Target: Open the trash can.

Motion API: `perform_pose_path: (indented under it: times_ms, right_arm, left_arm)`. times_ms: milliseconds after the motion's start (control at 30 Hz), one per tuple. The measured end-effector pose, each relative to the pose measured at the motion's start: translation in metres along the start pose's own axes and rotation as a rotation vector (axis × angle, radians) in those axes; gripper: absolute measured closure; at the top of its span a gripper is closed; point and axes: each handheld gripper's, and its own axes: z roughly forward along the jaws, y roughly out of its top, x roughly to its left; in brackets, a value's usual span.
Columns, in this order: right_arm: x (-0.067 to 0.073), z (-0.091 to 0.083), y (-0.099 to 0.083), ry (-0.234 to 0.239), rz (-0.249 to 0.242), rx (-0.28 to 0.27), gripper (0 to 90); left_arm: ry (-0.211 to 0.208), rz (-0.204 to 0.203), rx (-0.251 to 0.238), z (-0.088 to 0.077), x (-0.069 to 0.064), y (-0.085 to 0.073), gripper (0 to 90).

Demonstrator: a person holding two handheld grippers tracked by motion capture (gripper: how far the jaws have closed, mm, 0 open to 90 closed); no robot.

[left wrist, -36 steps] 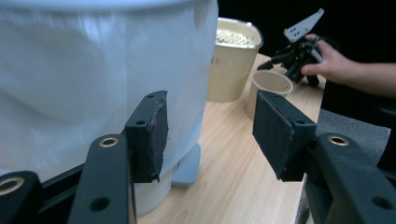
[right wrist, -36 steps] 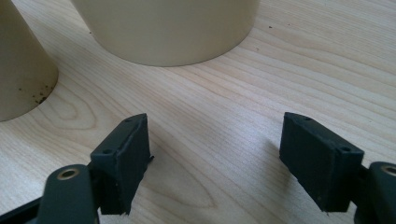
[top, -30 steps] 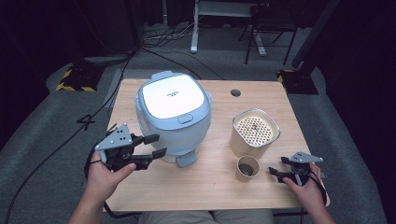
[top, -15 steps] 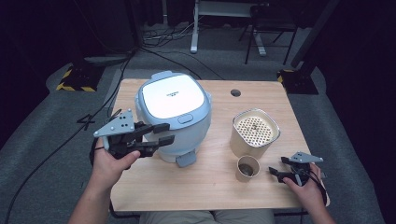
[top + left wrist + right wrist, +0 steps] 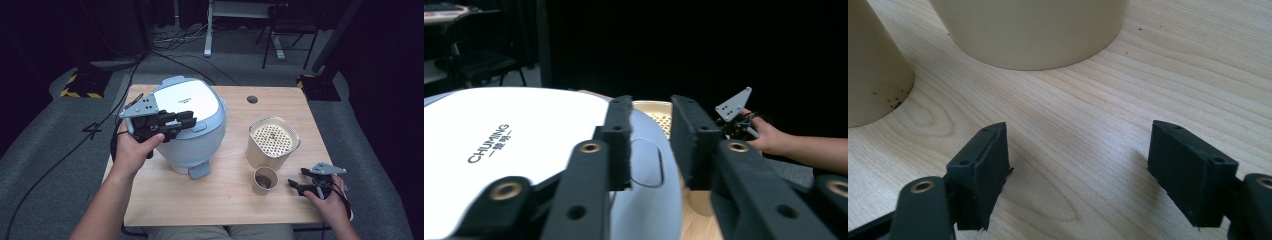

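Left gripper [image 5: 187,121]: held above the front edge of the rice cooker [image 5: 192,125] lid; its jaws have just been closing, a narrow gap remains, nothing between them.
Right gripper [image 5: 295,182]: low over the counter [image 5: 225,200] near its right front corner, jaws apart and empty.
Rice cooker: pale blue with a white lid, lid down, on the left half of the counter.
Canister [image 5: 272,142]: cream, perforated top, right of the cooker.
Small cup [image 5: 265,180]: just in front of the canister, near the right gripper.
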Motion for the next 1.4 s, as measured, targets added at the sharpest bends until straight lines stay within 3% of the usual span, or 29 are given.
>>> perform_pose_path:
  times_ms: [100, 267, 433, 600, 800, 867, 933, 1000, 1067, 1133, 1300, 1400]
  right_arm:
    - [0.000, 0.000, 0.000, 0.002, -0.003, 0.000, 24.8]
    - [-0.001, 0.000, 0.000, 0.007, -0.005, -0.001, 24.8]
    - [-0.001, 0.000, 0.000, 0.008, -0.006, -0.001, 24.8]
    - [-0.001, 0.000, 0.000, 0.009, -0.006, -0.001, 24.8]
    - [-0.001, 0.000, 0.000, 0.006, -0.006, 0.000, 24.8]
    - [-0.001, 0.000, 0.000, 0.005, -0.007, 0.000, 24.8]
    - [0.000, 0.000, 0.000, 0.006, -0.007, 0.000, 24.8]
    - [0.000, 0.000, 0.000, 0.006, -0.008, 0.000, 24.8]
    - [-0.001, 0.000, 0.000, 0.006, -0.007, 0.000, 24.8]
    - [-0.001, 0.000, 0.000, 0.007, -0.008, 0.000, 24.8]
    - [-0.001, 0.000, 0.000, 0.006, -0.008, 0.000, 24.8]
    - [0.000, -0.001, 0.000, 0.007, -0.009, 0.000, 24.8]
  left_arm:
    - [-0.012, 0.003, 0.048, 0.008, 0.000, 0.000, 83.0]
    - [0.004, 0.024, 0.107, 0.016, -0.002, 0.001, 89.3]
    - [0.066, 0.078, 0.174, 0.019, -0.010, 0.004, 89.3]
    - [0.091, 0.111, 0.214, 0.020, -0.017, 0.008, 89.4]
    - [0.085, 0.108, 0.236, 0.021, -0.017, 0.009, 89.9]
    - [0.102, 0.123, 0.251, 0.022, -0.018, 0.010, 90.0]
    - [0.070, 0.111, 0.244, 0.023, -0.017, 0.009, 89.9]
    - [0.041, 0.088, 0.212, 0.024, -0.017, 0.007, 82.8]
    - [0.060, 0.098, 0.193, 0.023, -0.019, 0.006, 66.0]
    - [0.067, 0.097, 0.186, 0.021, -0.022, 0.005, 55.1]
    - [-0.009, 0.103, 0.129, 0.007, -0.037, -0.003, 45.5]
    - [-0.013, 0.111, 0.126, -0.001, -0.045, -0.009, 42.5]
